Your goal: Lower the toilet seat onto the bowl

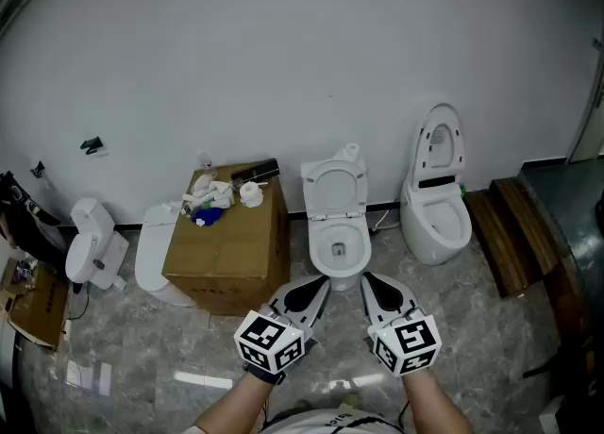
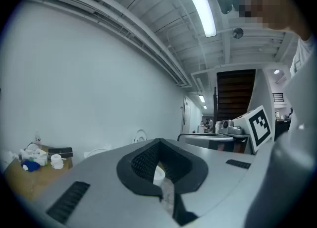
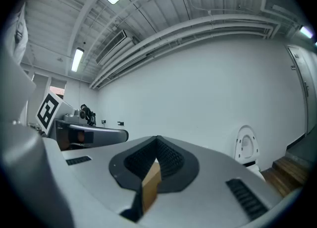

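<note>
Now: toilet seat (image 1: 317,187) up, bowl (image 1: 317,243) uncovered.
Right of the cardboard box (image 1: 226,248), the left tool (image 1: 319,283) and right tool (image 1: 370,281) hover before the bowl, each clenched and empty; a second toilet (image 1: 439,220) stands farther right.

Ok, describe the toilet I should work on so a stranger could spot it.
Find the brown cardboard box by the white wall. The toilet stands just right of it, seat raised. It is the middle one, squarer than the taller rounded toilet farther right.
</note>
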`<action>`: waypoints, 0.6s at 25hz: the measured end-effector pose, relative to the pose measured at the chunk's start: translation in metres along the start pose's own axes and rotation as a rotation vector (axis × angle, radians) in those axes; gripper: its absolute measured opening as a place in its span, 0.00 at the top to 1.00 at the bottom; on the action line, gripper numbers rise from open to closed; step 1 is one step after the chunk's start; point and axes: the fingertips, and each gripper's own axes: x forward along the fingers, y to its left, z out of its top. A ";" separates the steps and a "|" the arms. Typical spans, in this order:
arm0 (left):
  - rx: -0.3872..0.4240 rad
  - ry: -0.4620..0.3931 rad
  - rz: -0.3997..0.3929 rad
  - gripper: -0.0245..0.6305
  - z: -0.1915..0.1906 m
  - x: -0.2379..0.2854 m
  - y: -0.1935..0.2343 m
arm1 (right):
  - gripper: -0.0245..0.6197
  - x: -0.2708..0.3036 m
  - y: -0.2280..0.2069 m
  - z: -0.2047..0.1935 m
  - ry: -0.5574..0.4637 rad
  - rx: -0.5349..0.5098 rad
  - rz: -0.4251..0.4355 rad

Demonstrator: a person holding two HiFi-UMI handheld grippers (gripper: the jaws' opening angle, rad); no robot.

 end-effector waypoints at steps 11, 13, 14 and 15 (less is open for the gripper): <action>-0.003 0.017 0.012 0.95 -0.006 0.016 -0.004 | 0.94 -0.003 -0.011 0.006 -0.031 0.033 0.057; 0.004 0.007 0.014 0.95 0.001 0.019 0.002 | 0.94 -0.005 -0.022 0.016 -0.083 0.147 0.100; 0.008 -0.003 0.016 0.95 0.006 0.021 0.006 | 0.94 -0.006 -0.031 0.021 -0.111 0.226 0.118; 0.010 -0.012 0.023 0.95 0.009 0.021 0.009 | 0.94 -0.008 -0.040 0.023 -0.134 0.313 0.132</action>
